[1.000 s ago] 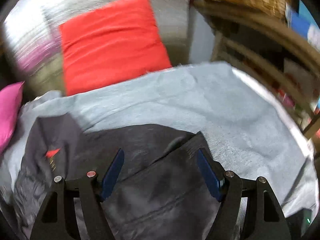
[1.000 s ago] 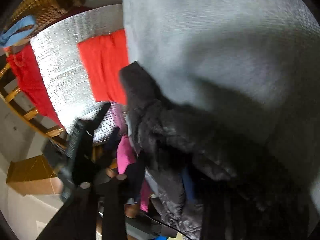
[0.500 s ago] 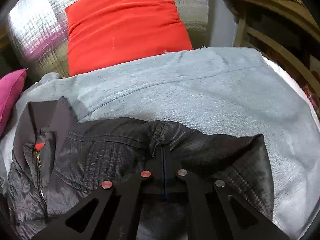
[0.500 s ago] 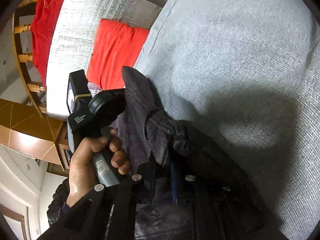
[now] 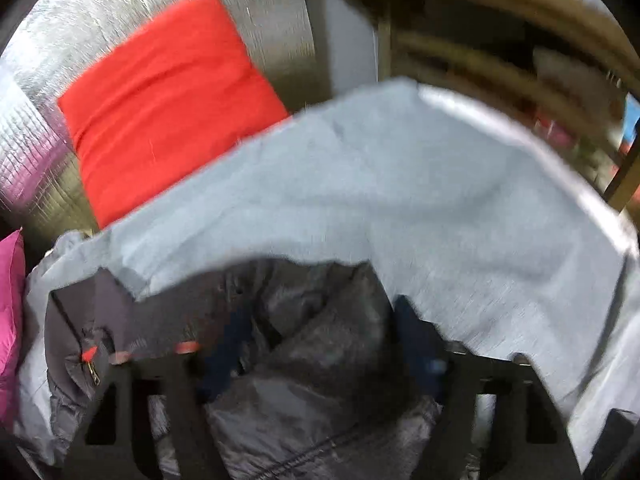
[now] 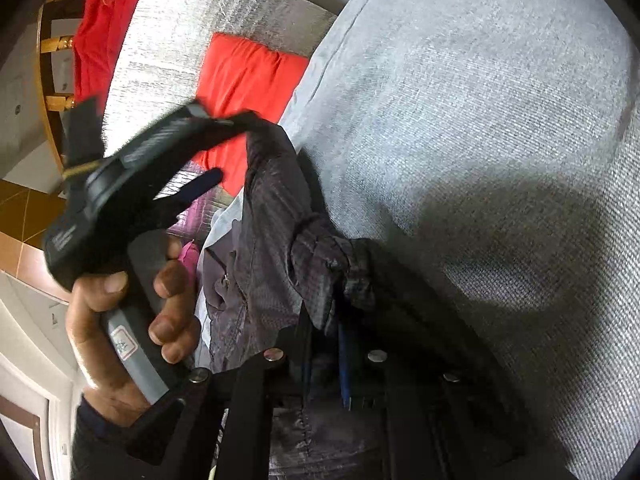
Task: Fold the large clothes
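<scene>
A dark grey quilted jacket [image 5: 312,364] lies crumpled on a light grey cloth [image 5: 400,200]; its collar with a red zipper tab [image 5: 89,354] is at the left. My left gripper [image 5: 320,340] hangs over the jacket, its jaws opening, with fabric between the blue pads [image 5: 416,332] but not pinched. In the right wrist view, a hand [image 6: 120,320] holds the left gripper [image 6: 224,148] above the jacket's edge. My right gripper [image 6: 326,352] is shut on a bunched fold of the jacket [image 6: 276,240].
A red cushion [image 5: 168,100] leans on a silver quilted backing [image 5: 48,128] behind the cloth. A pink cushion [image 5: 10,320] sits at the left edge. A wooden rack [image 5: 500,60] stands at the back right. More red fabric [image 6: 100,28] hangs on a wooden frame.
My left gripper shut on the jacket's edge, then opened again and shifted; its view is now blurred. My right gripper rolled and shut on a jacket fold, which it still holds.
</scene>
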